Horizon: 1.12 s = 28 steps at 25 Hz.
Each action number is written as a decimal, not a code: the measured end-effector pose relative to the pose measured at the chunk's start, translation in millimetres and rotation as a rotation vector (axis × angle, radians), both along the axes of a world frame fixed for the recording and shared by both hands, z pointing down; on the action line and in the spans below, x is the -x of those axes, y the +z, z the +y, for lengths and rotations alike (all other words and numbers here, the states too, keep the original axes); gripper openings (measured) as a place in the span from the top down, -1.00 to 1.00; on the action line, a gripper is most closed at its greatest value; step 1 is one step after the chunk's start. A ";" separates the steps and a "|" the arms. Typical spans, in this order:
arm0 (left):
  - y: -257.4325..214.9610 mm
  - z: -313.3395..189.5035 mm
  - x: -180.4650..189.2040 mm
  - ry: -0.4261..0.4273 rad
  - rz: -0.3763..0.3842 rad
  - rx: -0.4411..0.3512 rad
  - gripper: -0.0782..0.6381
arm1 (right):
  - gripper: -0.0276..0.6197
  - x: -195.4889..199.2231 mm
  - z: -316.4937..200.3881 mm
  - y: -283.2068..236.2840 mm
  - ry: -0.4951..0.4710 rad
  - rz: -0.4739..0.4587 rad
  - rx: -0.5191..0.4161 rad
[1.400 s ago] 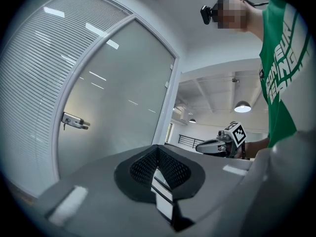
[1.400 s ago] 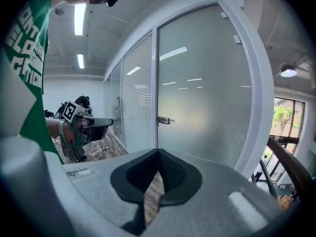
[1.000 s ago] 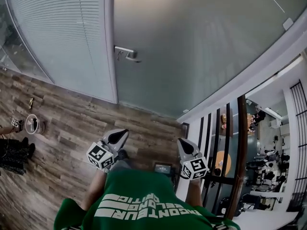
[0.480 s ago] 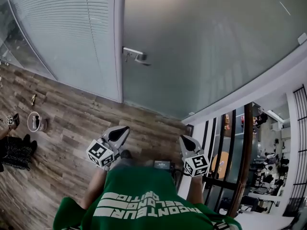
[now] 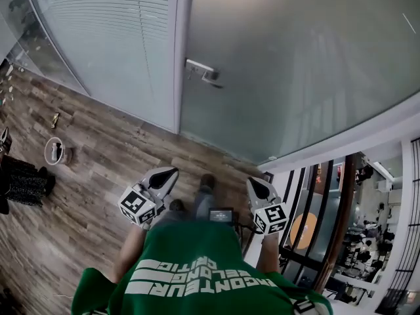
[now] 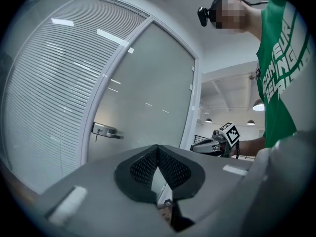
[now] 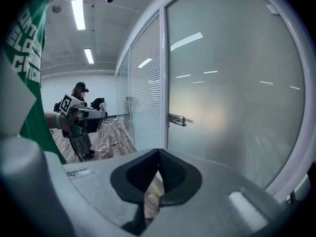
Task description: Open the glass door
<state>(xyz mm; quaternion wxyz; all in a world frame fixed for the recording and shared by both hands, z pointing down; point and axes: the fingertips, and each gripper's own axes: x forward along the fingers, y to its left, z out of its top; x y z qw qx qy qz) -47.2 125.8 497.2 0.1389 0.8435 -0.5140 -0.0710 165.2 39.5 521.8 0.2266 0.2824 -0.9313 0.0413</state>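
Standing shut, the glass door (image 5: 295,64) is seen with its metal handle (image 5: 205,73) at the edge next to a panel of blinds (image 5: 111,38). Both tools are held low in front of the glass door, well apart from it, and the handle is not touched. The left hand-held gripper (image 5: 169,172) is closed tight with nothing in it. The right hand-held gripper (image 5: 254,182) is closed tight too, and nothing is held by it. A wooden floor (image 5: 98,156) is seen below the glass door.
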 end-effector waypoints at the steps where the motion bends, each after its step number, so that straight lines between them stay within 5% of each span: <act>1: 1.8 -1.6 3.4 -0.013 -0.001 0.005 0.74 | 0.94 7.1 -3.5 2.3 -0.026 0.003 0.004; 28: 22.8 -144.4 79.1 -0.449 -0.043 0.074 0.74 | 0.94 171.5 -248.9 51.9 -0.476 0.108 -0.026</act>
